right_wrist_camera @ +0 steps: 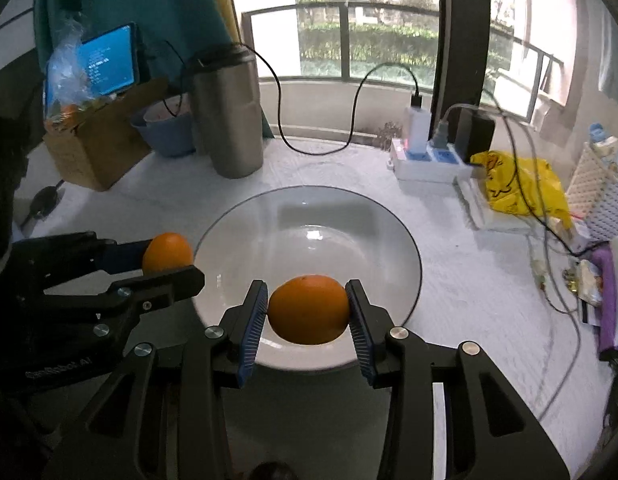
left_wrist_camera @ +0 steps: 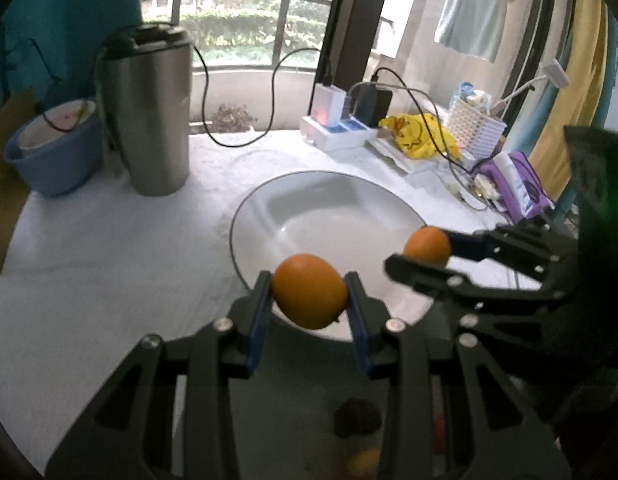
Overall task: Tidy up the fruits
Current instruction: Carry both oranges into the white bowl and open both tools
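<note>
A white plate (left_wrist_camera: 309,208) with a dark rim lies on the white cloth; it also shows in the right wrist view (right_wrist_camera: 309,216). My left gripper (left_wrist_camera: 309,300) is shut on an orange (left_wrist_camera: 309,290) held above the plate's near rim. My right gripper (right_wrist_camera: 307,312) is shut on a second orange (right_wrist_camera: 307,314), also above the near rim. In the left wrist view the right gripper (left_wrist_camera: 423,254) holds its orange (left_wrist_camera: 427,245) at the plate's right edge. In the right wrist view the left gripper (right_wrist_camera: 167,258) holds its orange (right_wrist_camera: 167,251) at the plate's left edge.
A steel tumbler (left_wrist_camera: 149,112) and a blue bowl (left_wrist_camera: 53,152) stand at the back left. A power strip (left_wrist_camera: 337,128) with cables, a yellow bag (left_wrist_camera: 421,136) and a white basket (left_wrist_camera: 475,128) sit at the back right. A cardboard box (right_wrist_camera: 97,140) stands far left.
</note>
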### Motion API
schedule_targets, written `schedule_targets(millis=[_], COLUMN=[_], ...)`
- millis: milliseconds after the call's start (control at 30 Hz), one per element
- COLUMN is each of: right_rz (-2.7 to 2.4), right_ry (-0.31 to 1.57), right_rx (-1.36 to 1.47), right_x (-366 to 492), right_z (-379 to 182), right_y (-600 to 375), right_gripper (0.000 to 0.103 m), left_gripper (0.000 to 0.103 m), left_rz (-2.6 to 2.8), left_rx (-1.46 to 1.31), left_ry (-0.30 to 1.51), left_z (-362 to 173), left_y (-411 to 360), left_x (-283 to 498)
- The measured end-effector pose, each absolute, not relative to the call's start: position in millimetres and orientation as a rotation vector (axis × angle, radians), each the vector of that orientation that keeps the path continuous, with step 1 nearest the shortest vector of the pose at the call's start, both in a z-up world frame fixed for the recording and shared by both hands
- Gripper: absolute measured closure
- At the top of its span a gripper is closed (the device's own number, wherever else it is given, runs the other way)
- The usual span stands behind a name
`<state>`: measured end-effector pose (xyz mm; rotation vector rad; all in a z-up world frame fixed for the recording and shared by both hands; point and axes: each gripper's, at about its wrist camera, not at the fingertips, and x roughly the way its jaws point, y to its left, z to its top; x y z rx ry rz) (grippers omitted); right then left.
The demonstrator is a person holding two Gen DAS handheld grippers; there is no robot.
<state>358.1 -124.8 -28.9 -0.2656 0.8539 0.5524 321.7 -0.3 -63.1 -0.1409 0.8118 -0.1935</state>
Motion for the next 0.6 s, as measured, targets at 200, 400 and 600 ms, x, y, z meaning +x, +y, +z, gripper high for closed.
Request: schedule_targets(millis=[200, 400, 600], right_rz=[0.545, 0.537, 0.527], right_ry=[0.923, 0.936, 0.937], right_rx=[-0.233, -0.228, -0.211], right_x=[389.1, 408.7, 413.7], right_z=[-44.0, -47.1, -46.4], right_y=[-119.1, -115.8, -119.5], right_gripper=[0.060, 0.060, 0.052], left_gripper=[0.066, 0.065, 0.058], left_rz=[-0.216, -0.226, -0.221], left_rx=[-0.178, -0.206, -0.217], left_ry=[0.867, 0.900, 0.893], left_z=[-74.3, -81.4, -80.6], left_y=[3.1, 4.8, 6.9], left_x=[350.4, 365.8, 369.6])
